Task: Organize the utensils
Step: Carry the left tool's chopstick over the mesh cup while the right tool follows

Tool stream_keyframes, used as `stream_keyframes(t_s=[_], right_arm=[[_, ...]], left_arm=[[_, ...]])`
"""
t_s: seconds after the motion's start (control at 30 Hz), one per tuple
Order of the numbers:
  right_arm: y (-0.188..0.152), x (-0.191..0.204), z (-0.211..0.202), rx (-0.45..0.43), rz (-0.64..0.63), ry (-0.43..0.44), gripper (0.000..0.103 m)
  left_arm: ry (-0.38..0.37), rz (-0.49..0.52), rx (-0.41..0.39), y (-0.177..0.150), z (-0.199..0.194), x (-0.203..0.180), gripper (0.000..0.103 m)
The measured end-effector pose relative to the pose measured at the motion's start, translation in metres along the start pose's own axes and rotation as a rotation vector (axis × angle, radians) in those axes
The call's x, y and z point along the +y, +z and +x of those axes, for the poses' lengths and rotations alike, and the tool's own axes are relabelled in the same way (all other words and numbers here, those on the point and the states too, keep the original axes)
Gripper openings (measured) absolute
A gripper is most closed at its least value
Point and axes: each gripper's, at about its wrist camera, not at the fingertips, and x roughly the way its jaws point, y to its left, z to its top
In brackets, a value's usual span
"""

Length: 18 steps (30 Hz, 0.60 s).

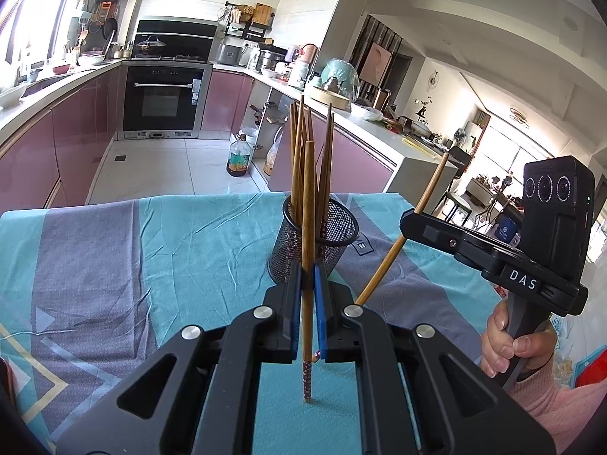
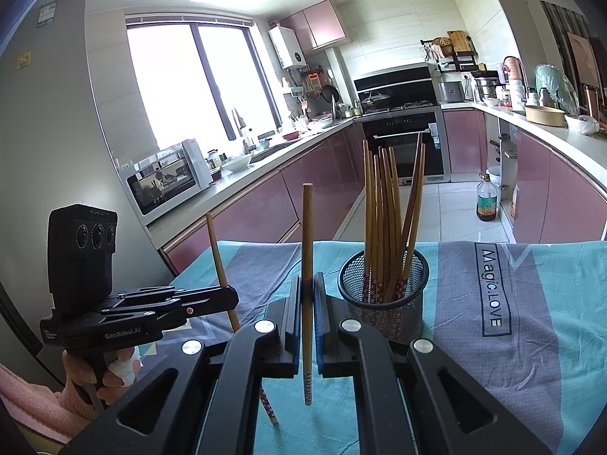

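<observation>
A black mesh holder (image 1: 315, 242) (image 2: 383, 295) stands on the teal and grey cloth (image 1: 151, 265) and holds several wooden chopsticks (image 2: 387, 220). My left gripper (image 1: 308, 276) is shut on one upright chopstick (image 1: 308, 197) just in front of the holder. It also shows in the right wrist view (image 2: 227, 299), to the left. My right gripper (image 2: 307, 288) is shut on another upright chopstick (image 2: 307, 235), left of the holder. It also shows in the left wrist view (image 1: 408, 223), holding its chopstick (image 1: 428, 193) tilted, right of the holder.
The cloth-covered table's far edge (image 1: 212, 197) drops to the kitchen floor. Pink cabinets and counters line both sides, an oven (image 1: 161, 102) stands at the back, and an oil bottle (image 1: 238, 155) is on the floor.
</observation>
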Motion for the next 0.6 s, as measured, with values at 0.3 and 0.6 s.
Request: stream_keyframes(t_s=[0.3, 0.6], right_arm=[[0.005, 0.0, -0.005, -0.018, -0.009, -0.011, 0.005], [0.01, 0.001, -0.01, -0.031, -0.015, -0.017, 0.005]], left_arm=[[-0.001, 0.004, -0.01, 0.005, 0.0, -0.001, 0.007], [-0.01, 0.014, -0.021, 0.011, -0.002, -0.003, 0.007]])
